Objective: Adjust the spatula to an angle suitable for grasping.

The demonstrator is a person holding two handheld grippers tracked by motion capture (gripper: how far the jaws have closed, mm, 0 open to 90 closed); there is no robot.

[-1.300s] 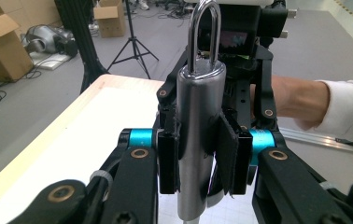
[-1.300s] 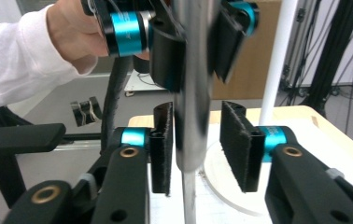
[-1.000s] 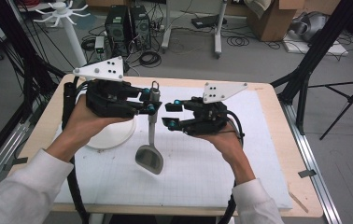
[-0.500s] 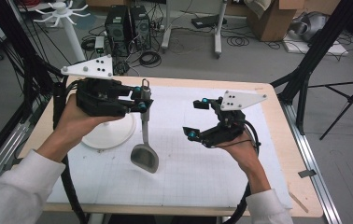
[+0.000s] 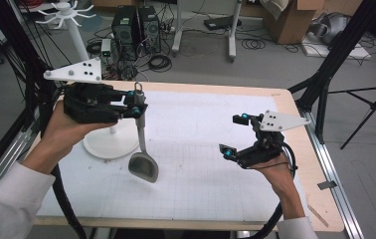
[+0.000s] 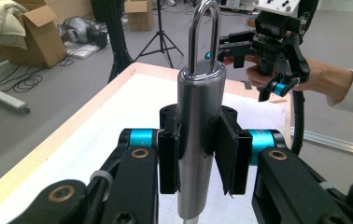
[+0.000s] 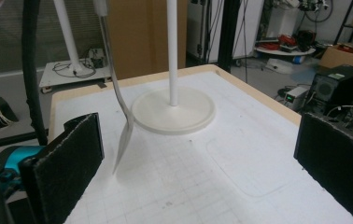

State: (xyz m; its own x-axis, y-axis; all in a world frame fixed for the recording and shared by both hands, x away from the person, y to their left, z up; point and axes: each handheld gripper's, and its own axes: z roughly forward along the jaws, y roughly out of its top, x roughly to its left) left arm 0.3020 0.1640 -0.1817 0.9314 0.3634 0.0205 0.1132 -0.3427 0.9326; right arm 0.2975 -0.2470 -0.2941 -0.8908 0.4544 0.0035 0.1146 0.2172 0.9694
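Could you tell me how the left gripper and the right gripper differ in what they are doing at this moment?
The left gripper is shut on the steel spatula's handle; the right gripper stands wide open with nothing between its pads, its jaws having just been opening. The left gripper hangs over the white stand's round base at the table's left, the right gripper over the mat's right part. Both are black, hand-held, with blue joints and a grey plate on top.
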